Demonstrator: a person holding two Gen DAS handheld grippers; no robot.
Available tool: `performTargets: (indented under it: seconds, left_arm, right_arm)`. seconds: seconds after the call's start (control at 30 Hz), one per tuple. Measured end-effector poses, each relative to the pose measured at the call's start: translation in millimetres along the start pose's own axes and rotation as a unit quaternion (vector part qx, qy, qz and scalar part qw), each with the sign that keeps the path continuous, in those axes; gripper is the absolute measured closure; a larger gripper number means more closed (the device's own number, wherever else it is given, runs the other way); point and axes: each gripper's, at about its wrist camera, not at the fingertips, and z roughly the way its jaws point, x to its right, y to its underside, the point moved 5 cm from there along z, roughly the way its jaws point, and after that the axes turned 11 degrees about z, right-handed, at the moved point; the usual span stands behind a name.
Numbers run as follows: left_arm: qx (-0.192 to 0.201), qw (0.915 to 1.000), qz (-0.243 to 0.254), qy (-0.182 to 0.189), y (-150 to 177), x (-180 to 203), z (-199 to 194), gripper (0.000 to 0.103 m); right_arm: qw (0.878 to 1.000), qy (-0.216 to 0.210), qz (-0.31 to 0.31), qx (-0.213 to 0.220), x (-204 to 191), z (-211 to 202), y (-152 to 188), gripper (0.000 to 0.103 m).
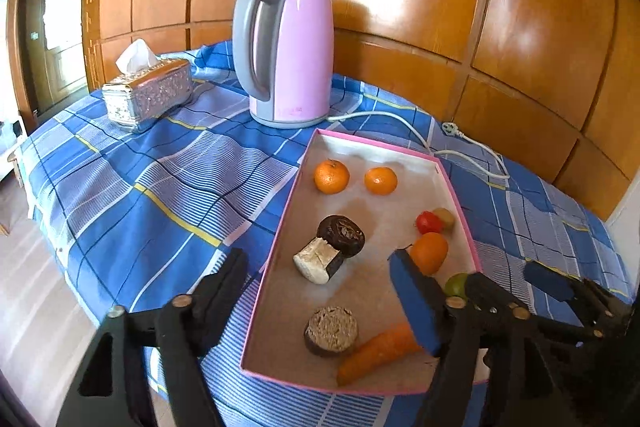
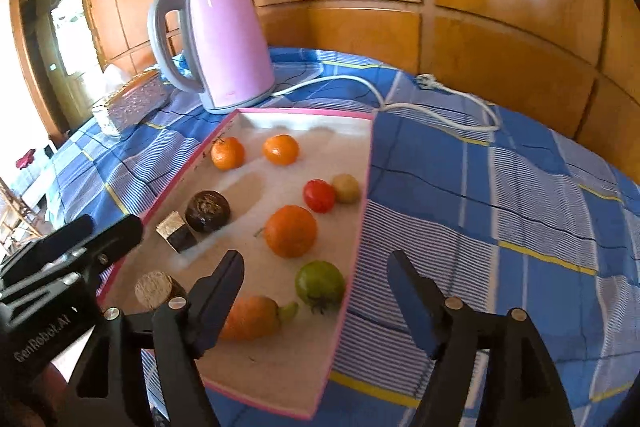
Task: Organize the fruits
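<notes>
The pink tray (image 2: 362, 211) fills the middle of the frame and keeps the fruits together. The big orange (image 2: 290, 231) sits at its center. Both the left gripper (image 1: 320, 291) and right gripper (image 2: 316, 291) wait low in the frame, jaws wide apart, holding nothing.

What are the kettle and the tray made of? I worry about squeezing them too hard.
The kettle looks like glossy pink plastic or coated metal, with a matte grey plastic handle; its body mirrors the window light. The tray seems thin cardboard: pink edges, a dull pale, stained inside and flat folded walls.
</notes>
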Motion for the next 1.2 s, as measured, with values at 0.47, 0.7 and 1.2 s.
performTargets:
  seconds: [0.47,0.7,1.2]
  left_arm:
    - [0.012,0.9995,0.012,-0.028,22,2,-21,0.000]
    - [0.038,0.9987,0.020,-0.027,19,5,-35,0.000]
    - [0.015,0.9978,-0.026,-0.059,30,-20,-34,0.000]
  right_arm:
    - [0.989,0.086,-0.004,0.120,27,-61,-1,0.019]
    - [0.996,0.042,0.066,0.033,40,-38,13,0.020]
    - [0.997,0.063,0.031,0.029,22,-44,32,0.020]
